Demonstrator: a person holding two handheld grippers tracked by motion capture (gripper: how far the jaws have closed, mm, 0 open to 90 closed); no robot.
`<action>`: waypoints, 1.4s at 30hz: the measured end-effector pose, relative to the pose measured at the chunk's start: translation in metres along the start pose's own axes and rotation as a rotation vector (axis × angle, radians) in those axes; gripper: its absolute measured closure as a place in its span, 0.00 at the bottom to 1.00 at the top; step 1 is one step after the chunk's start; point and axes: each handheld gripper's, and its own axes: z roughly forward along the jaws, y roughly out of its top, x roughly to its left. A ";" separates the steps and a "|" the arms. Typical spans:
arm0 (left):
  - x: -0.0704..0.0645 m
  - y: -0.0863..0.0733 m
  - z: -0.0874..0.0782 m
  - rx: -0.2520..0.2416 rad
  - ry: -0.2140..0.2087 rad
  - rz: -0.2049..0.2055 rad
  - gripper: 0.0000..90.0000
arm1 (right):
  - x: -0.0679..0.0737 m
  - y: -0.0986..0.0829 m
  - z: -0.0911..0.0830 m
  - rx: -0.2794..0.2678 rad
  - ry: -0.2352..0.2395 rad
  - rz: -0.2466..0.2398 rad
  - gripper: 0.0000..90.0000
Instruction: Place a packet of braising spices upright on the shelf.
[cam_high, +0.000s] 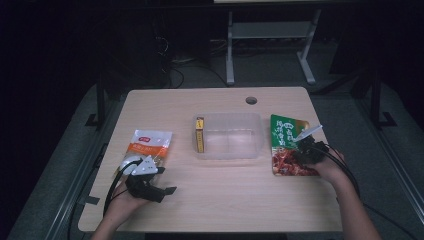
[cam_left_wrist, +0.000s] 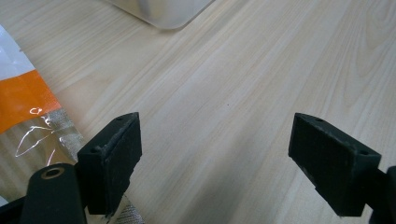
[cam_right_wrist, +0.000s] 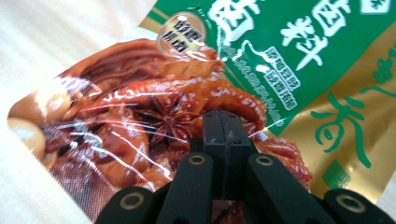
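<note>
A green and red food packet (cam_high: 286, 145) lies flat at the table's right side. My right gripper (cam_high: 306, 150) hovers over its lower half. In the right gripper view, that gripper (cam_right_wrist: 222, 122) has its jaws pressed together over the packet's (cam_right_wrist: 140, 116) red picture, with nothing visible between them. An orange and white packet (cam_high: 149, 145) lies at the left. My left gripper (cam_high: 159, 184) sits just below and right of it. Its jaws (cam_left_wrist: 215, 140) stand wide apart over bare wood, the orange packet (cam_left_wrist: 23, 93) beside its left jaw.
A clear plastic container (cam_high: 235, 137) stands in the table's (cam_high: 220, 200) middle, with a narrow yellow box (cam_high: 200, 135) upright at its left end. Its corner (cam_left_wrist: 163, 11) shows ahead of the left gripper. A round cable hole (cam_high: 251, 100) is at the back.
</note>
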 end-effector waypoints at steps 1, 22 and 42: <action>0.000 0.000 0.000 -0.002 -0.001 -0.002 0.19 | 0.001 -0.001 0.000 -0.002 0.004 0.000 1.00; -0.004 0.001 0.002 -0.002 -0.017 0.002 0.19 | 0.025 -0.001 -0.012 -0.006 0.064 -0.116 1.00; -0.006 0.001 0.003 0.012 -0.022 0.020 0.19 | -0.003 -0.020 -0.014 0.038 0.095 -0.054 1.00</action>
